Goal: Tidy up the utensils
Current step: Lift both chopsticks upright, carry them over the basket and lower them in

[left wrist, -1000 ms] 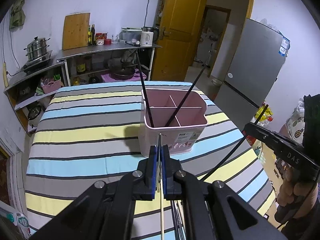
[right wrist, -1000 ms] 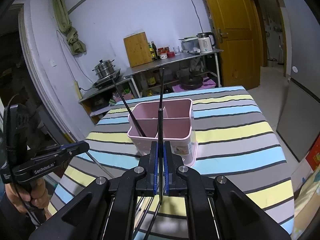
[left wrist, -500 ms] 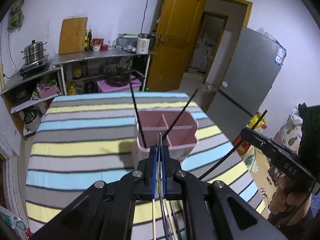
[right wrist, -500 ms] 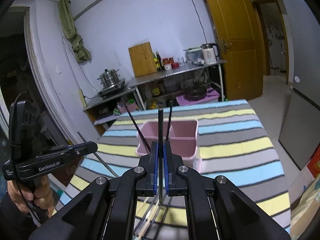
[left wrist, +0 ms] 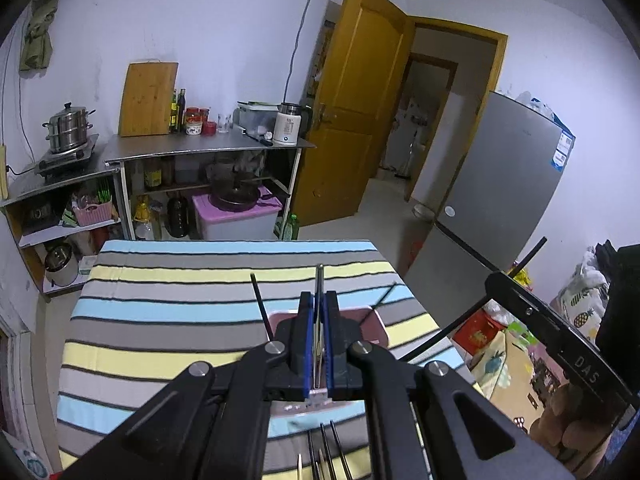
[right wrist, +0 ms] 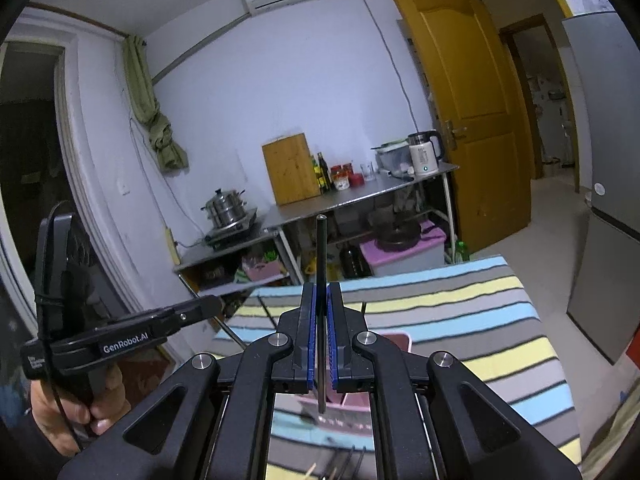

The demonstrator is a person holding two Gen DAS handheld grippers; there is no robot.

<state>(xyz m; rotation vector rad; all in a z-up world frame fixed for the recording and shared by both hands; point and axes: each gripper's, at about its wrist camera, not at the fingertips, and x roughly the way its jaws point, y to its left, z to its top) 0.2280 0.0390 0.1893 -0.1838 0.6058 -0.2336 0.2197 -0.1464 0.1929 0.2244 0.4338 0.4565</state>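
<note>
Pink holder (left wrist: 376, 322) has two chopsticks; your left gripper (left wrist: 319, 312) and right gripper (right wrist: 320, 304) each clamp another; several remain.

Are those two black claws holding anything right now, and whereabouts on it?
Left gripper: pale thin chopstick. Right gripper: black chopstick. Each pinched partway along, an end sticking out.
</note>
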